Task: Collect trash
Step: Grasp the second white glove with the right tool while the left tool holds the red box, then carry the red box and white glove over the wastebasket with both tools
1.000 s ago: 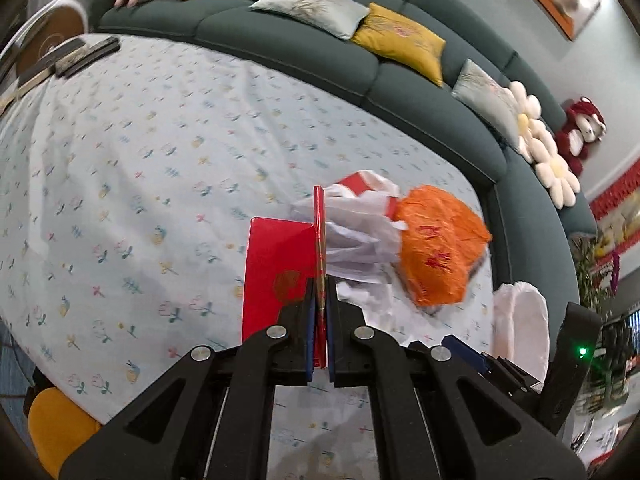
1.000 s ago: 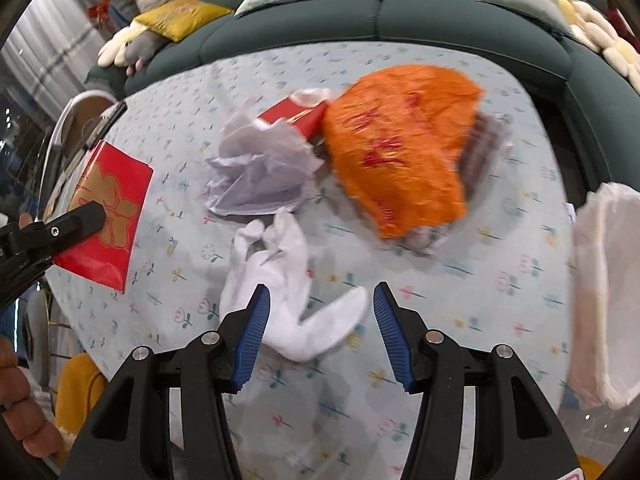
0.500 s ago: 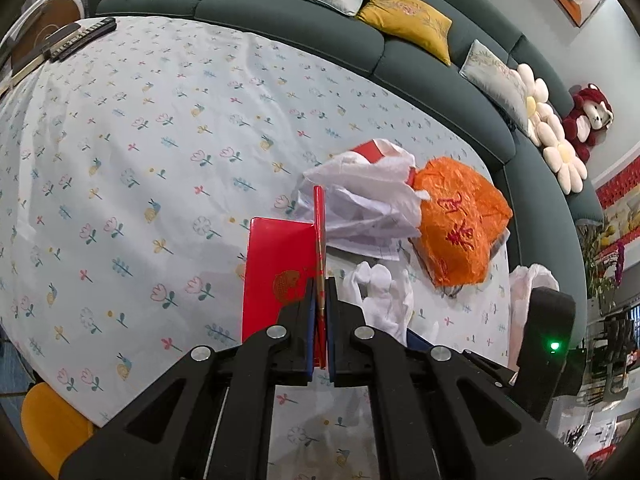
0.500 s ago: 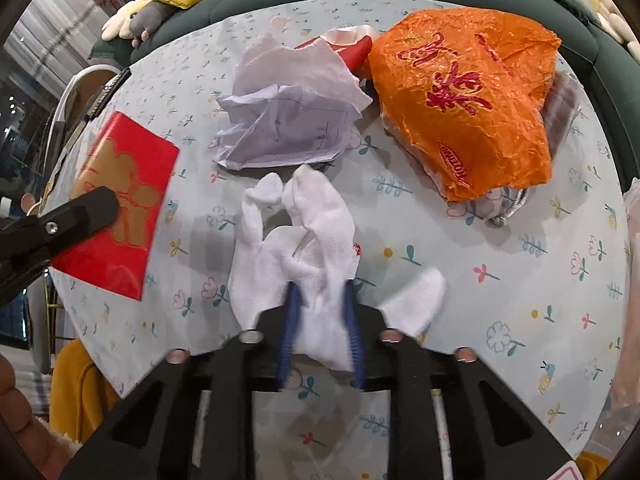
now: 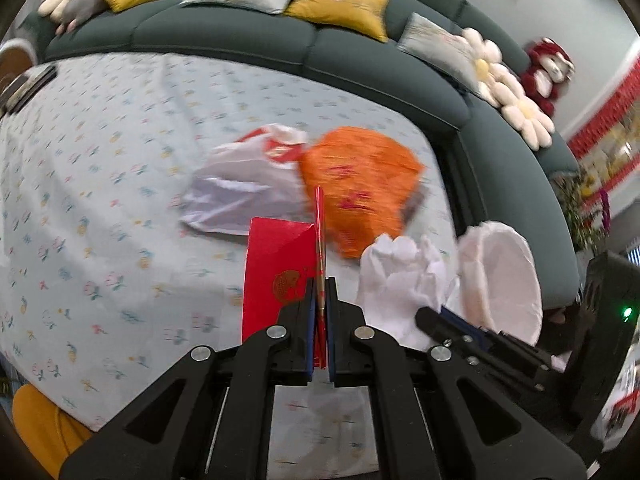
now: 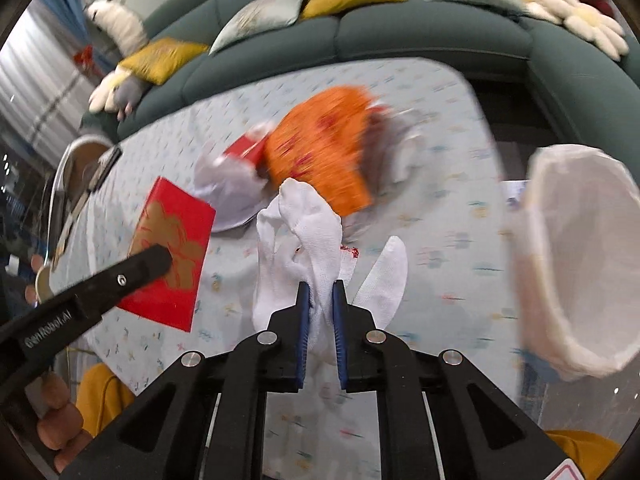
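Your left gripper [image 5: 319, 320] is clamped tight on a red envelope [image 5: 276, 276], a flat, glossy card with a gold emblem; in the left wrist view one panel faces you and the other stands edge-on as a thin red line rising from between the blue pads. Your right gripper [image 6: 319, 320] has just been closing, and its jaws now pinch a white knitted glove [image 6: 300, 232], soft and finely ribbed, whose limp fingers flop above the pads while one stray finger sticks out to the right.

The rest of the trash lies on the floral tablecloth [image 5: 100, 160] near the centre of both frames: a crinkled orange plastic bag [image 5: 360, 184] with red print, and just left of it a crumpled white sheet [image 5: 240, 196] beside a red-and-white wrapper [image 5: 280, 148]. All of this is motion-blurred. At the right of each frame sits a white bag-lined bin [image 6: 576, 256], its rim round and its lining thin and translucent.

The right wrist view gives you what the left cannot: the envelope's broad face with its gold floral design, the left gripper's black finger pressed on it from the lower left, and your bare fingers [image 6: 56, 420] at the bottom left edge. The left wrist view in turn shows the right gripper from the side at lower right, the glove bunched above it, and a red plush toy [image 5: 546, 72] on the curved green sofa [image 5: 360, 60] at the upper right.
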### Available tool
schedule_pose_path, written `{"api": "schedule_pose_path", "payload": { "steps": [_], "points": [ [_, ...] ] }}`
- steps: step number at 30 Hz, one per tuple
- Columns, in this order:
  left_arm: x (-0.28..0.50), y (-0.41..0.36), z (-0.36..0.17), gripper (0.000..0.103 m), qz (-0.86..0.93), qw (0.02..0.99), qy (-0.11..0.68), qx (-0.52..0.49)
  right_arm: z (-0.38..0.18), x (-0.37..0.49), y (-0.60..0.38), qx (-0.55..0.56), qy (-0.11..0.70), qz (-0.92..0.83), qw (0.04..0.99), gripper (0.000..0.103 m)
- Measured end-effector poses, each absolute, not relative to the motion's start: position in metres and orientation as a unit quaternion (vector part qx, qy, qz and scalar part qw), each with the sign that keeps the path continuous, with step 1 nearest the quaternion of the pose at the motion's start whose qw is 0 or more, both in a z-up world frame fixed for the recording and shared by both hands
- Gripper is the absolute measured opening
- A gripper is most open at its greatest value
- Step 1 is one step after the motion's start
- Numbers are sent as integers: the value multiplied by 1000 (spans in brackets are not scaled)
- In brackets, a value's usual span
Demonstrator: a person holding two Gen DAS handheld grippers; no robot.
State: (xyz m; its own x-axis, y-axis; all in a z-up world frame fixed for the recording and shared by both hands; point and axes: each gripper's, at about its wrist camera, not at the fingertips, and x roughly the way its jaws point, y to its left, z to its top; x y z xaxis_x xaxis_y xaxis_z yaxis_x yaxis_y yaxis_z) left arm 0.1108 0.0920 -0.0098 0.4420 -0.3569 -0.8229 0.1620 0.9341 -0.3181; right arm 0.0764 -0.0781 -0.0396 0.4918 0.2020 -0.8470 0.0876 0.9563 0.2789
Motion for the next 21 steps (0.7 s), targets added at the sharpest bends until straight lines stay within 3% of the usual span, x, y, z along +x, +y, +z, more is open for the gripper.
{"api": "schedule_pose_path", "payload": {
  "steps": [8, 21],
  "points": [
    [97, 15, 10, 4, -217, 840, 493, -65, -11, 43, -157, 162, 464, -26, 871, 11],
    [85, -115, 10, 4, -307, 812, 495, -24, -14, -7, -270, 204, 437, -118, 868, 11]
  ]
}}
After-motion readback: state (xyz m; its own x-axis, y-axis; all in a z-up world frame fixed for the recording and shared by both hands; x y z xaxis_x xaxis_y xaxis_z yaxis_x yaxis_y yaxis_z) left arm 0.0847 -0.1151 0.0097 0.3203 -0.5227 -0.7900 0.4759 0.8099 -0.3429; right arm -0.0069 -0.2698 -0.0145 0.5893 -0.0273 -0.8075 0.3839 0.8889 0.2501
